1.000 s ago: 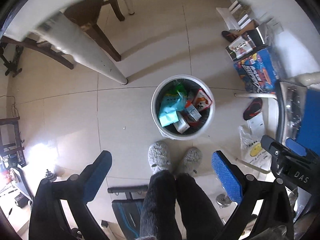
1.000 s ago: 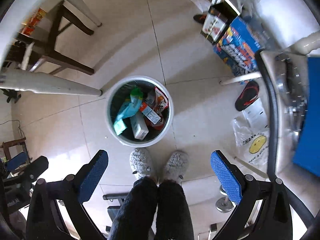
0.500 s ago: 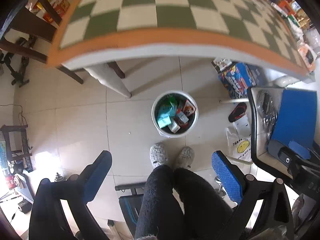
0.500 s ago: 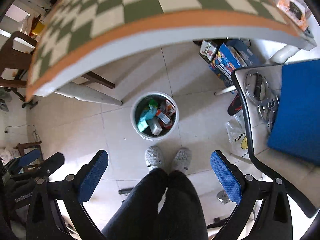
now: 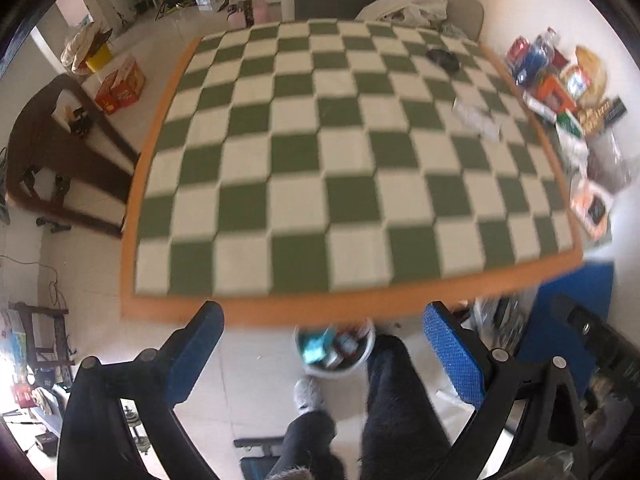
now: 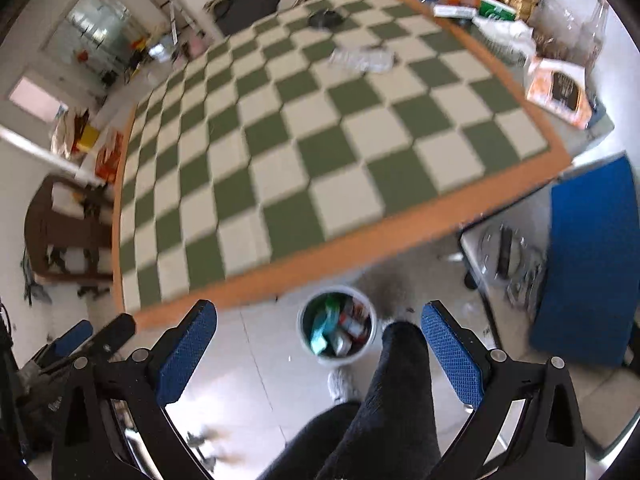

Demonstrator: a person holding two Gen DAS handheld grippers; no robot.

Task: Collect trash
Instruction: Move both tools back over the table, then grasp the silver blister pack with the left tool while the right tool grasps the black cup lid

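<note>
Since the bin (image 6: 337, 326) at 6 o'clock of the table (image 6: 304, 148) is already loaded with packets, much seems collected. A crumpled wrapper (image 6: 362, 58) (blurred) is left at 12 o'clock on the cloth, while the left gripper (image 5: 320, 356) and the right gripper (image 6: 318, 350) are both held spread and empty.

Both views have lifted from the floor: the checkered table (image 5: 352, 168) now fills them, and the trash bucket (image 6: 337, 326) sits small at 6 o'clock.
</note>
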